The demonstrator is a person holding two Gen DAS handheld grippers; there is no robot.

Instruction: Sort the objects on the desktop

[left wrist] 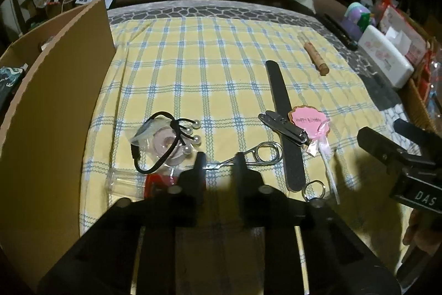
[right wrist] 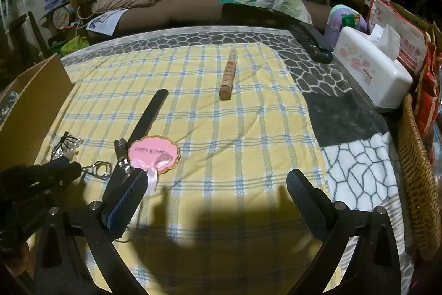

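Observation:
On the yellow plaid cloth lie a black hair tie with pearls, a metal wire tool, a black nail file, nail clippers, a pink "Happy Birthday" topper and a cork-coloured tube. My left gripper is low over the cloth, its fingers on either side of the wire tool's thin end with a gap between them. My right gripper is open and empty, just right of the topper; the tube lies farther ahead.
A cardboard box stands at the left edge. A white tissue box, a remote and a wicker basket line the right side. A key ring and a red item lie near my left gripper. A sofa is behind.

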